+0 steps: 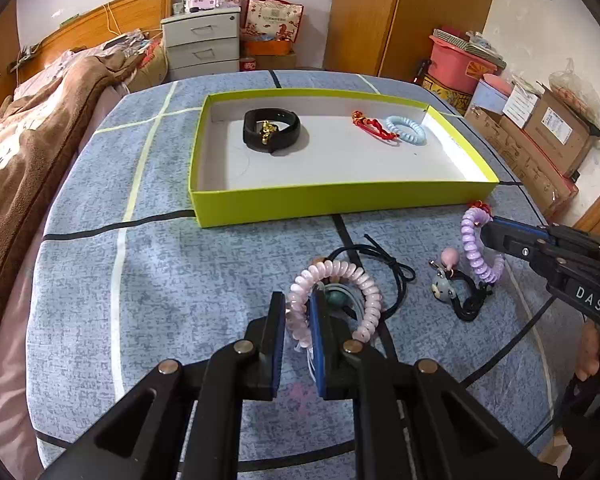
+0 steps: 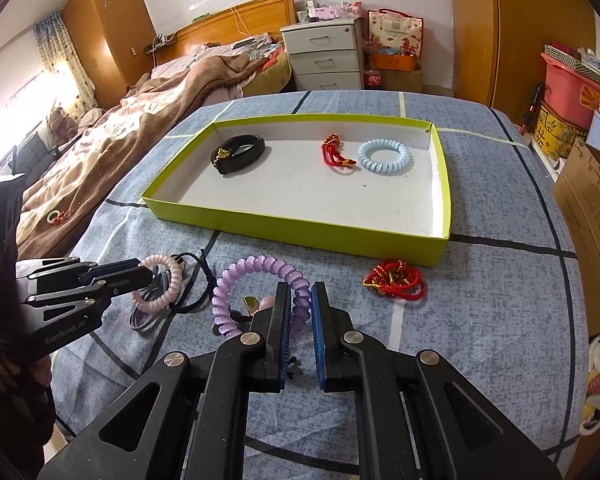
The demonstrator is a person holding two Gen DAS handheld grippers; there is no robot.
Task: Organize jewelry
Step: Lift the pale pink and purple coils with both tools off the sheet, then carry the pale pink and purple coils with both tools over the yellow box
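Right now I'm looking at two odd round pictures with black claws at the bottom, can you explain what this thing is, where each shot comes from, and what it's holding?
There is no robot here. A person holds a hand-operated gripper in each hand, and each gripper has a wide-angle camera looking along its two fingers. That causes the round, bent look.

One picture comes from the left gripper; its fingers are closed on a pink spiral hair tie. The other comes from the right gripper, closed on a purple spiral hair tie. Each gripper also appears at the side of the other's picture.

The surface is a blue patterned cloth. A shallow green box holds a black bracelet, a red cord bracelet and a light blue spiral tie. Outside it lie another red beaded bracelet, a black cord and a small charm.
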